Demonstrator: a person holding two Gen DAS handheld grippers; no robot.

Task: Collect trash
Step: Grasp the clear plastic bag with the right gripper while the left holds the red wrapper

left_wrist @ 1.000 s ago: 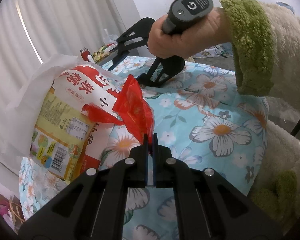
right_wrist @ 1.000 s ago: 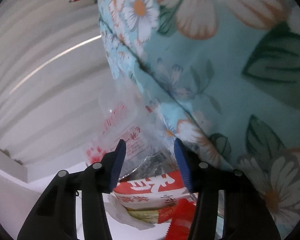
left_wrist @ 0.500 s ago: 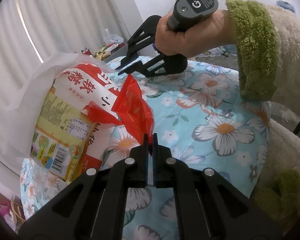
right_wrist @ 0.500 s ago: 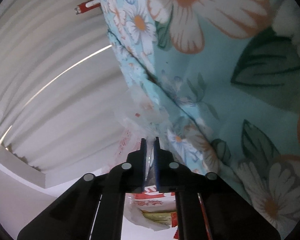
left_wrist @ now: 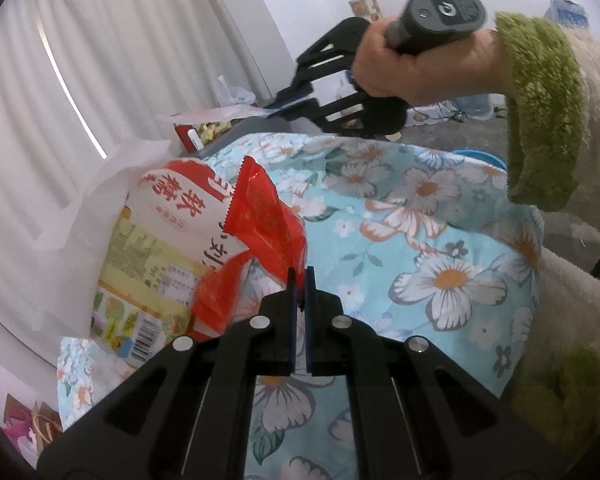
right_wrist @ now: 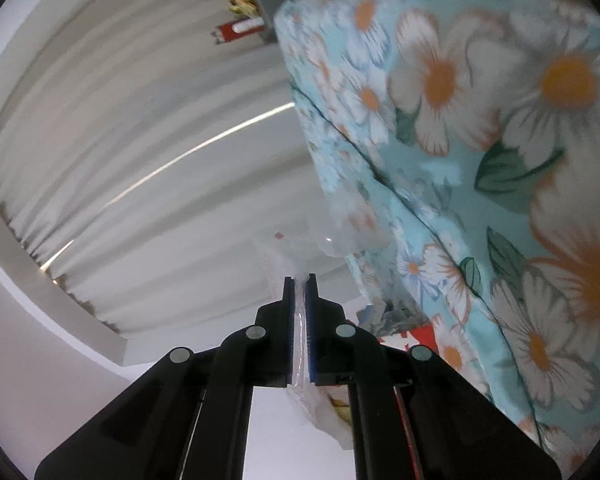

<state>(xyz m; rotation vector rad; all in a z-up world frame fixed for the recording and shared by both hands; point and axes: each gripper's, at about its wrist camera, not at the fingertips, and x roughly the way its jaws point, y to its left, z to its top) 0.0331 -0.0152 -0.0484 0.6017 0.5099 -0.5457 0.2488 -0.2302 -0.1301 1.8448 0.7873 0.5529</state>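
Note:
My left gripper (left_wrist: 299, 280) is shut on a red foil wrapper (left_wrist: 260, 216) that stands up from the floral bedspread (left_wrist: 420, 240). Beside it lies a large white, red and yellow snack bag (left_wrist: 160, 232) on white tissue paper (left_wrist: 100, 192). My right gripper (right_wrist: 299, 284) is shut on a clear plastic wrapper (right_wrist: 296, 256) with small red print, held up off the bed edge. In the left wrist view the right gripper (left_wrist: 284, 106) shows at the far side of the bed, in a hand with a green cuff.
White curtains (left_wrist: 100, 60) hang left of the bed. A grey stand (left_wrist: 236, 128) beyond the bed holds a red packet (left_wrist: 188, 136) and small wrappers (right_wrist: 240, 0). A blue round object (left_wrist: 480, 156) lies on the floor to the right.
My right gripper shut on the clear plastic wrapper and lifted it up and away from the bed edge. My left gripper stayed shut on the red wrapper.

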